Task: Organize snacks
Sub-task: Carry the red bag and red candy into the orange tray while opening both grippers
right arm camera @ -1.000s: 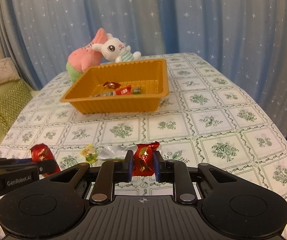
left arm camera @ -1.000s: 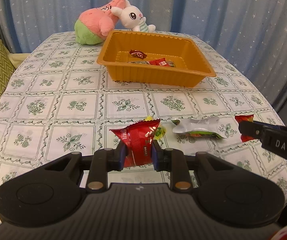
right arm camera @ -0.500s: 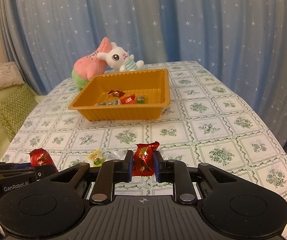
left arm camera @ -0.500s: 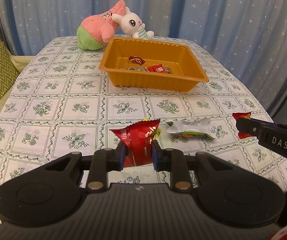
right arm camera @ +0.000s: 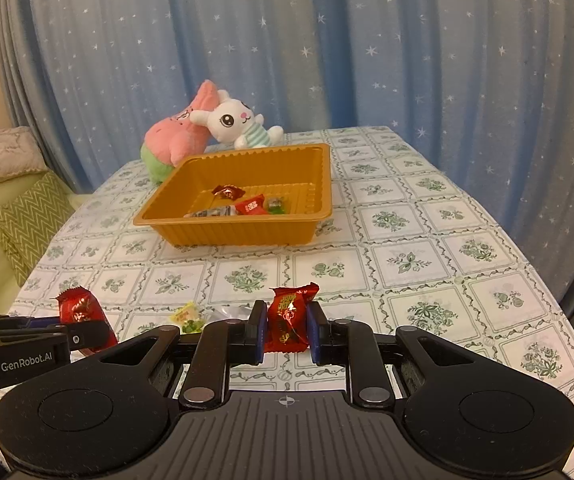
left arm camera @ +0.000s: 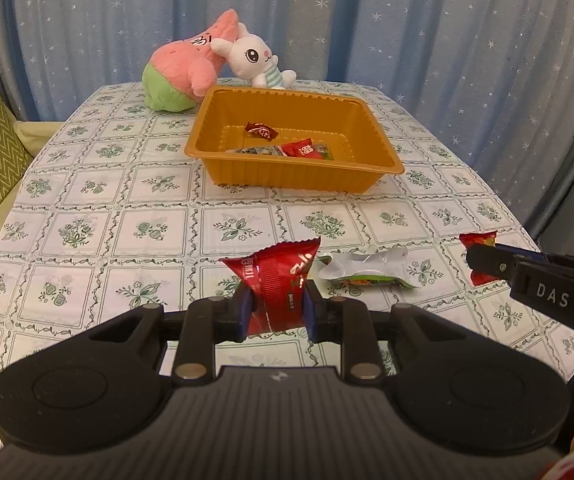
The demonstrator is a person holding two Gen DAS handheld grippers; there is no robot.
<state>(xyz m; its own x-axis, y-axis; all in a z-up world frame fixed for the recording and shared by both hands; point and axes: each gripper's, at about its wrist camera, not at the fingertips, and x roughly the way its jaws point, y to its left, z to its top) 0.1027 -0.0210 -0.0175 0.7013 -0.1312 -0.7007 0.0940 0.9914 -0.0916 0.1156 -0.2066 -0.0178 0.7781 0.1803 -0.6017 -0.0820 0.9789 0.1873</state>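
Both tongs (left arm camera: 275, 312) clamping red snacks (left arm camera: 277, 280)

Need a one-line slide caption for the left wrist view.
Left claw shut on a red snack packet above the tablecloth, facing the orange tray.

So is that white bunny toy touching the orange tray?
Cannot tell. In both wrist views the bunny sits right behind the orange tray's far rim, which hides any gap.
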